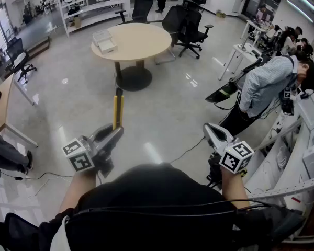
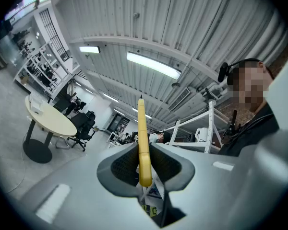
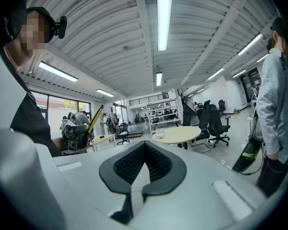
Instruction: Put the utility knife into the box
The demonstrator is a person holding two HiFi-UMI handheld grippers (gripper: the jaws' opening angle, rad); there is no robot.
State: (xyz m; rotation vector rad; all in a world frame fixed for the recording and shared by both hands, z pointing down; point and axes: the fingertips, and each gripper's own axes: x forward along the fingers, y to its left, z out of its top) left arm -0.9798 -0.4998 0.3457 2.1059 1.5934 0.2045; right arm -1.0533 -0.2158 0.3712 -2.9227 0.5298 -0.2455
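The yellow utility knife [image 1: 118,109] stands upright in front of my chest, over the grey floor. My left gripper [image 1: 114,134] is shut on its lower end. In the left gripper view the knife [image 2: 142,138] runs up between the dark pads [image 2: 122,164], and my left gripper [image 2: 143,150] is tilted toward the ceiling. A white box [image 1: 104,42] sits on the left part of the round beige table [image 1: 146,54], well ahead of both grippers. My right gripper [image 1: 210,130] is held at my right side, shut with nothing in it; in its own view its [image 3: 144,145] pad tips meet.
Black office chairs [image 1: 191,27] stand behind the round table. A person in a striped shirt [image 1: 264,85] bends over equipment at the right. A desk [image 1: 2,103] and chair are at the left. A cable [image 1: 188,149] runs along the floor. White shelving [image 1: 91,1] lines the far wall.
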